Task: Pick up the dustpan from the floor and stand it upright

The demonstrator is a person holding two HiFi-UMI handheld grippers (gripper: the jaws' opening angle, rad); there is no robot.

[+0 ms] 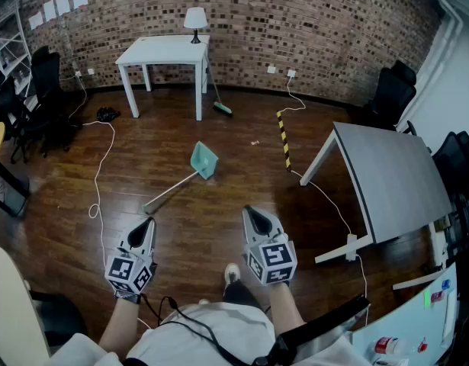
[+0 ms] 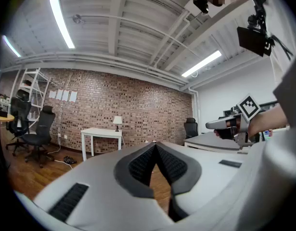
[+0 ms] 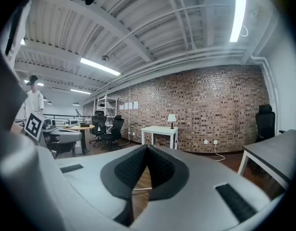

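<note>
A teal dustpan point(image 1: 204, 160) with a long pale handle point(image 1: 171, 190) lies flat on the wooden floor, ahead of both grippers in the head view. My left gripper point(image 1: 149, 223) is held low at the left, shut with nothing in it, a little short of the handle's near end. My right gripper point(image 1: 249, 213) hovers to the right of the handle, also shut and empty. In the left gripper view the left gripper's point(image 2: 156, 145) tips meet. The right gripper view shows the right gripper's point(image 3: 147, 147) tips closed too. The dustpan does not show in either gripper view.
A white table point(image 1: 165, 52) with a lamp point(image 1: 194, 21) stands by the brick wall, a broom point(image 1: 218, 97) leaning at it. A grey table point(image 1: 394, 180) is at the right. A white cable point(image 1: 99, 175) and a yellow-black strip point(image 1: 283, 137) lie on the floor. Black chairs point(image 1: 45, 90) stand left.
</note>
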